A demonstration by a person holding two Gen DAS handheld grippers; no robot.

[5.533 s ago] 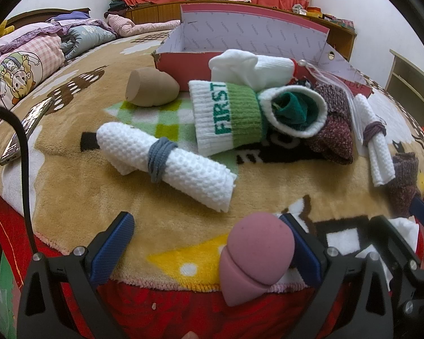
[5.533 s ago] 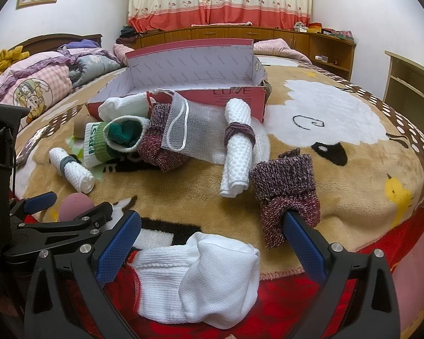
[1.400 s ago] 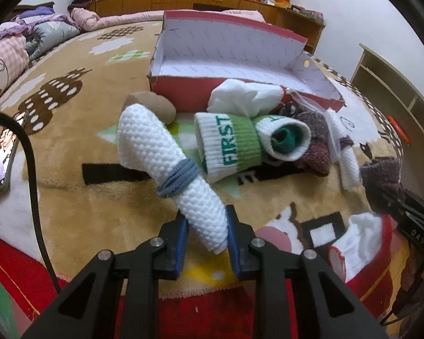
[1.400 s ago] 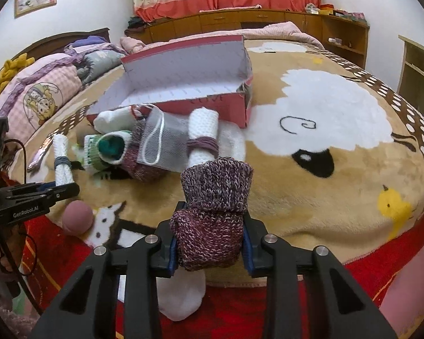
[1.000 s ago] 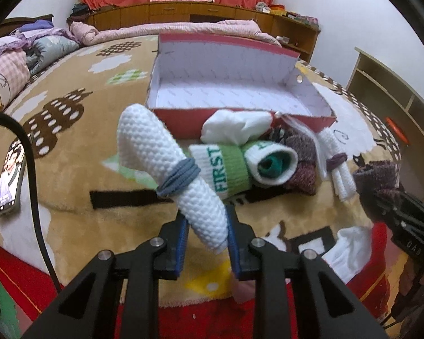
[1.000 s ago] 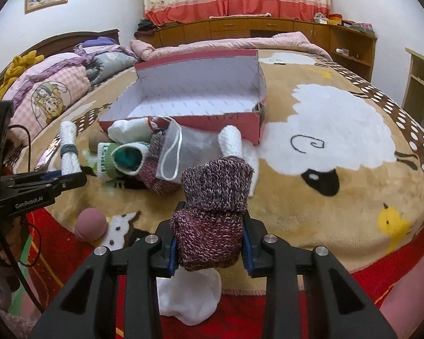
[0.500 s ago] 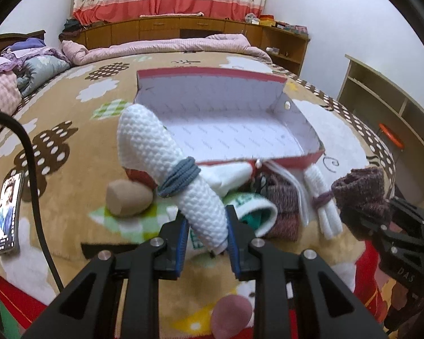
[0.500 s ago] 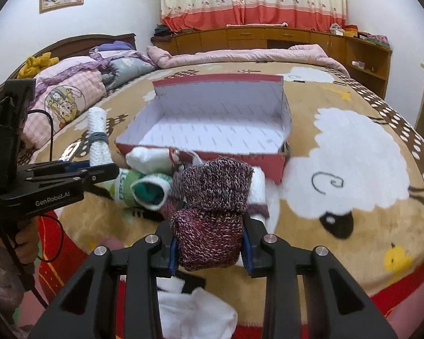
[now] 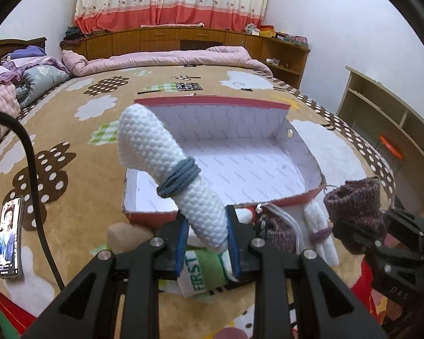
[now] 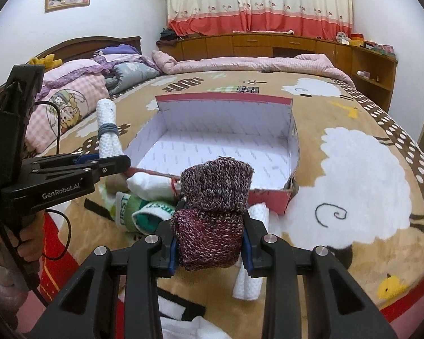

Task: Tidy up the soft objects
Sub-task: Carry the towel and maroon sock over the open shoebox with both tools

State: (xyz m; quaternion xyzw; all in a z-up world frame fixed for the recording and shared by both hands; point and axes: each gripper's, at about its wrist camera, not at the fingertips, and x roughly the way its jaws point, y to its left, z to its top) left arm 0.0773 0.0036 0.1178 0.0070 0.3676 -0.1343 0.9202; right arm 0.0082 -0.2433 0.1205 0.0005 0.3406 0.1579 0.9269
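1. Two grippers are each clamped on a soft item above a blanket-covered bed [image 10: 361, 169].
2. Left gripper [image 9: 206, 240]: its blue pads pinch the lower end of a rolled white towel [image 9: 166, 169] bound by a grey hair tie [image 9: 178, 178]; the roll tilts up and to the left, in front of the open red box [image 9: 268, 200].
3. Right gripper [image 10: 209, 243]: jaws closed on a folded maroon knit sock [image 10: 212, 214], held upright just before the box's near wall.
4. Lying on the blanket beside that wall: a green-and-white "FIRST" sock [image 10: 141, 212], a white sock [image 10: 149, 183] and another rolled white towel [image 10: 254, 248].
5. Left of the box lies a phone [image 9: 10, 240].
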